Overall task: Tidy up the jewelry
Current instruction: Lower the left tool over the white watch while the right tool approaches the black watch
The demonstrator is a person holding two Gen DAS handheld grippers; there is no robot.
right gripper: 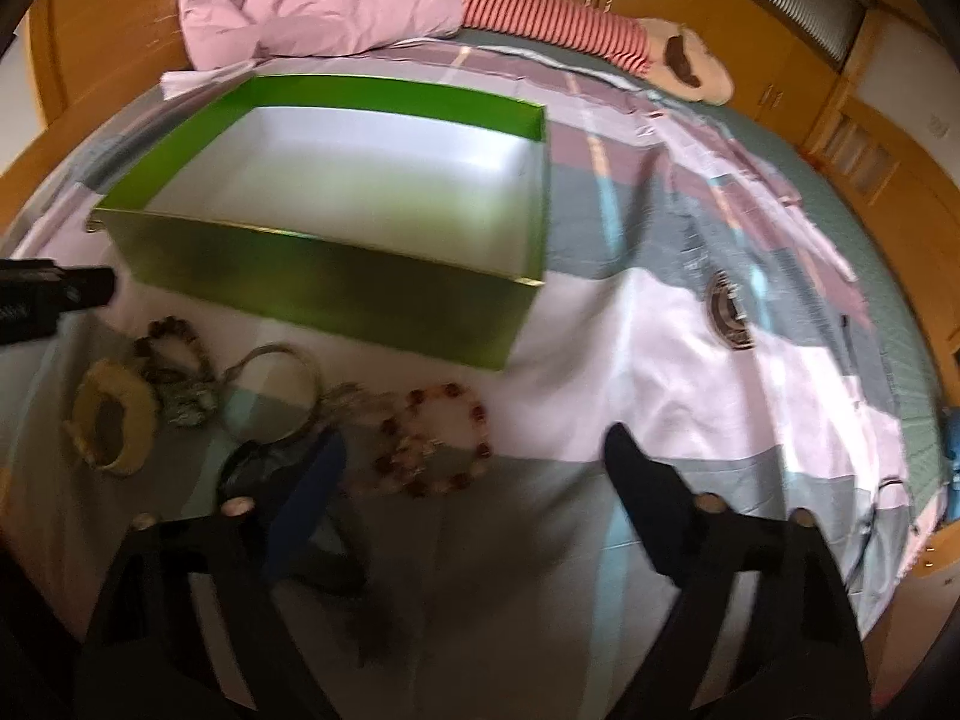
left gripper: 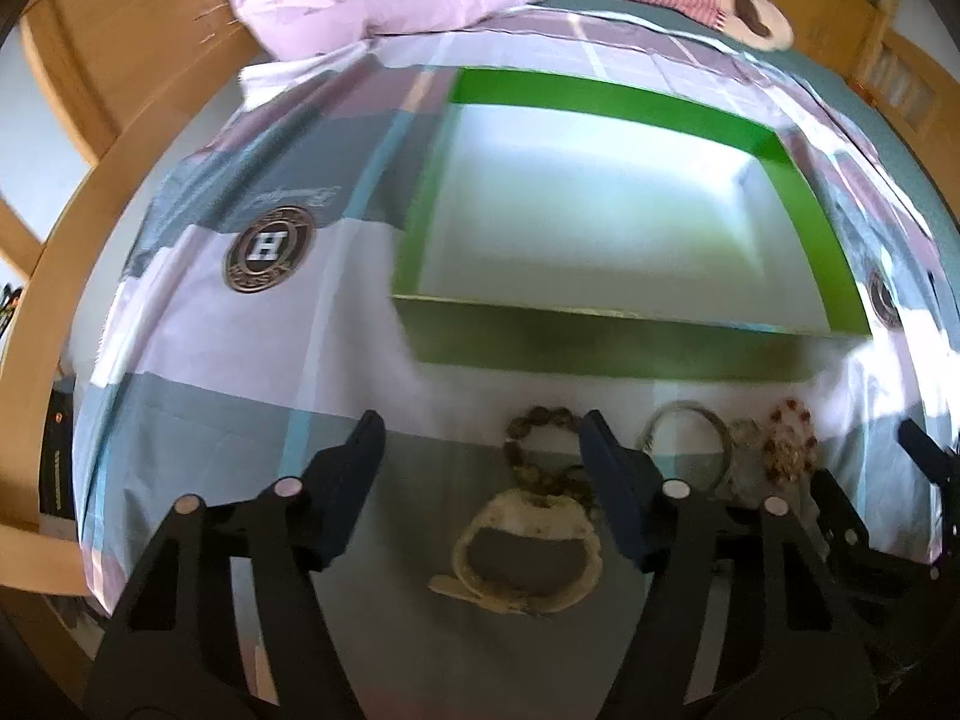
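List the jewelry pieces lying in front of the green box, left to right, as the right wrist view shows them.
Yellowish cuff bracelet → dark beaded bracelet → thin silver bangle → red-and-pale beaded bracelet. The small greenish piece between the first bracelets overlaps them, so it is left out.
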